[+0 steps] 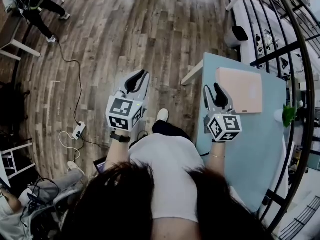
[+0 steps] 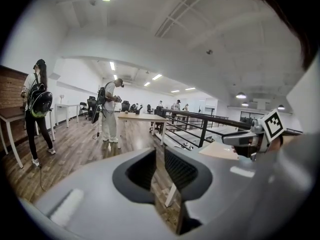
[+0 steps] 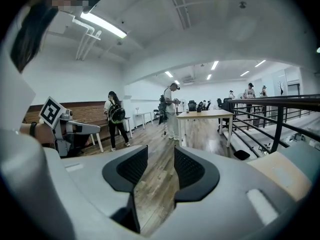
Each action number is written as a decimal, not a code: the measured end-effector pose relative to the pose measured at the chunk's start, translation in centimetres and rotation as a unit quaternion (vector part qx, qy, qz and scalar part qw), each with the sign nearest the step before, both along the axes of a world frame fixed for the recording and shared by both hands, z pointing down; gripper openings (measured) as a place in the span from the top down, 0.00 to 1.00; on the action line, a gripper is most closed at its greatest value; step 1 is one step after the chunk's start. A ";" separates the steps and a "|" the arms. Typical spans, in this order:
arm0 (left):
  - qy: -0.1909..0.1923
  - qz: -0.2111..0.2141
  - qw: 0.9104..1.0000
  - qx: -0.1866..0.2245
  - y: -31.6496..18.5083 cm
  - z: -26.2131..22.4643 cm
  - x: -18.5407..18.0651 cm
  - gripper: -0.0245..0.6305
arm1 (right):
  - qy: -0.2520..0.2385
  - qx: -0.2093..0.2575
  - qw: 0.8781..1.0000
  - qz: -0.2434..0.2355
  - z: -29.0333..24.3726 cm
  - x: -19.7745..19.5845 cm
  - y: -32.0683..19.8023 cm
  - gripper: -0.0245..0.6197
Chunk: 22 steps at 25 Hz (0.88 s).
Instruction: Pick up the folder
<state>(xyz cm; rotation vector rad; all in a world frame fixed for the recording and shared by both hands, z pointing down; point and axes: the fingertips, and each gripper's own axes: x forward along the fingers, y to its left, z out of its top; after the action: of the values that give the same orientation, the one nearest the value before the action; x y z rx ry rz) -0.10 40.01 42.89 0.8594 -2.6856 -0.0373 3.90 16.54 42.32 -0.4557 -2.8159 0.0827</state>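
A pale peach folder (image 1: 240, 90) lies flat on the light blue table (image 1: 250, 149), at its far end. My right gripper (image 1: 214, 90) hovers over the table's left edge, just left of the folder, jaws open and empty. In the right gripper view the gripper (image 3: 161, 159) looks out over the wood floor, with the folder (image 3: 280, 174) at lower right. My left gripper (image 1: 136, 79) is held over the floor, well left of the table, shut on nothing. The left gripper view shows that gripper (image 2: 159, 156) with the folder (image 2: 220, 150) beyond it to the right.
A black railing (image 1: 295, 59) curves round the table's far and right sides. A green plant (image 1: 289, 114) stands at the table's right edge. A power strip (image 1: 78, 130) and cable lie on the wood floor. People stand at upper left (image 1: 35, 4); a wooden table (image 3: 205, 115) stands further off.
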 end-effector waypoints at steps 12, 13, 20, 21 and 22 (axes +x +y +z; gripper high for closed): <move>0.003 0.050 0.999 0.000 -6.1 -1.0 -7.3 0.85 | -0.006 -0.028 0.997 0.074 -1.0 -4.0 -7.1 0.65; 0.003 0.060 0.998 0.000 -7.0 -1.1 -7.8 0.84 | -0.006 -0.030 0.996 0.086 -1.0 -3.9 -7.9 0.65; 0.007 0.173 0.985 -0.003 -16.3 -0.5 -12.3 0.83 | -0.006 -0.039 0.979 0.199 -0.3 -3.4 -14.9 0.62; 0.008 0.197 0.980 -0.003 -18.1 -0.4 -13.3 0.83 | -0.005 -0.039 0.974 0.222 -0.1 -3.4 -15.9 0.62; 0.009 0.221 0.975 -0.003 -20.0 -0.3 -14.1 0.83 | -0.002 -0.039 0.969 0.244 0.0 -3.3 -17.1 0.61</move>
<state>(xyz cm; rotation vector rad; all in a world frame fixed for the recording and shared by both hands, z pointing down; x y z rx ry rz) -14.25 19.97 42.58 1.4235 -2.4142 0.0662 0.60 -0.52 42.33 0.2308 -2.8691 0.2944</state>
